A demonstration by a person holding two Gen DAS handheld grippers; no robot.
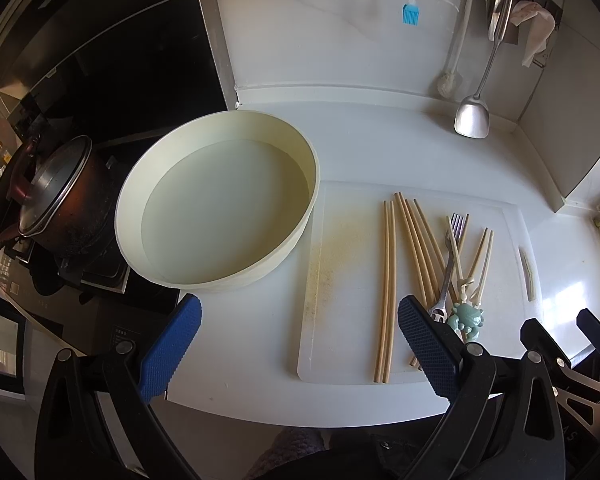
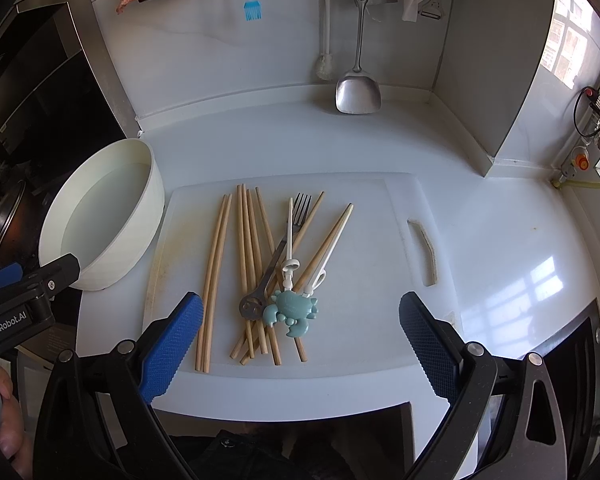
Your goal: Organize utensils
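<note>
1. The right gripper (image 2: 300,332) hovers low over the near edge of the board (image 2: 380,320), jaws spread wide and holding nothing; its blue pads (image 2: 172,344) flank the pile of utensils.
2. The left gripper (image 1: 300,344) is likewise wide apart and empty, poised above the counter between the bowl (image 1: 260,264) and the board (image 1: 340,344).
3. The utensils lie in a loose heap on the white board: pale wooden chopsticks (image 2: 248,248), a metal fork (image 2: 280,248), and a pair of white training chopsticks (image 2: 324,248) joined by a teal crab-shaped holder (image 2: 292,306).
4. Two chopsticks (image 2: 214,276) lie side by side, apart on the left of the heap; the others cross one another under the fork, and their exact number cannot be told.
5. One fork, tines pointing away, handle end touching the crab.
6. One round cream bowl (image 2: 112,256) stands just left of the board, with nothing in it.
7. On the back wall hang one metal spatula (image 2: 358,92), one blue brush (image 2: 253,8) and one white scrubber (image 2: 325,68).
</note>
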